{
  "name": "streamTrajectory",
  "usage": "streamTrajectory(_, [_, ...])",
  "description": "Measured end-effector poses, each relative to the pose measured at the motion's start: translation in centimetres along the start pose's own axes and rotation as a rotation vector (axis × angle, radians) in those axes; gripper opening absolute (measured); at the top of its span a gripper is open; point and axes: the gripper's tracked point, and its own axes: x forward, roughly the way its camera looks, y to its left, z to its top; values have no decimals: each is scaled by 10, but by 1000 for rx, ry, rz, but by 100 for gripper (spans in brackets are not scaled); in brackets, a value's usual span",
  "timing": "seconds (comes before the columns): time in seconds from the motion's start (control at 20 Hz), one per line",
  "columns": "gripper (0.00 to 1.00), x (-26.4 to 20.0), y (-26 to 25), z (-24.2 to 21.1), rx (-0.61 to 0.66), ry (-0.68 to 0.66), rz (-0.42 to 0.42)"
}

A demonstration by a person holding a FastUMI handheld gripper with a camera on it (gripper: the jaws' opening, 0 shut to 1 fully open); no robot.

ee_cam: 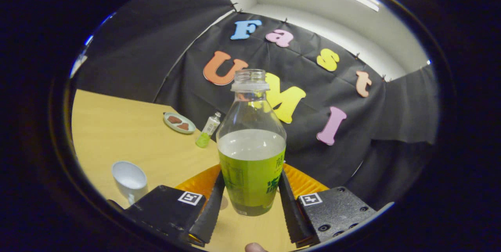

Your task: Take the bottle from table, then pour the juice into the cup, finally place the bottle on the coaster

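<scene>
We see the hand-held gripper (251,209) clenched on the bottle (251,154), one finger pressing on each side of its lower body. The bottle stands upright between the fingers, its cap off and its neck open. Its upper half is clear and its lower half holds green juice behind a green label; dark characters are printed on that label, but they are too small and curved for us to read.

Under and just behind the bottle lies the orange coaster (301,183), showing on both sides of it; we cannot tell whether the bottle's base touches the coaster or hangs above it. The white cup (129,180) stands on the desk (129,134) to the left of the fingers, well apart from the bottle, its mouth open.

Beyond the bottle, near the far edge of the desk, a small bottle (208,130) with green liquid and a pale label stands, and just left of it a small dish (179,122) holds two brown pieces. The print on the small bottle is unreadable.

The wood surface between the cup, the dish and the fingers lies open. The desk's far edge runs along the black cloth wall.
</scene>
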Motion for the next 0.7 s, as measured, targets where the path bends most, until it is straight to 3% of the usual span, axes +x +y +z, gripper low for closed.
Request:
streamTrajectory(0.3, [76,36,5,-7,273,3,113])
streamTrajectory(0.7, [76,103,25,-40,362,63,208])
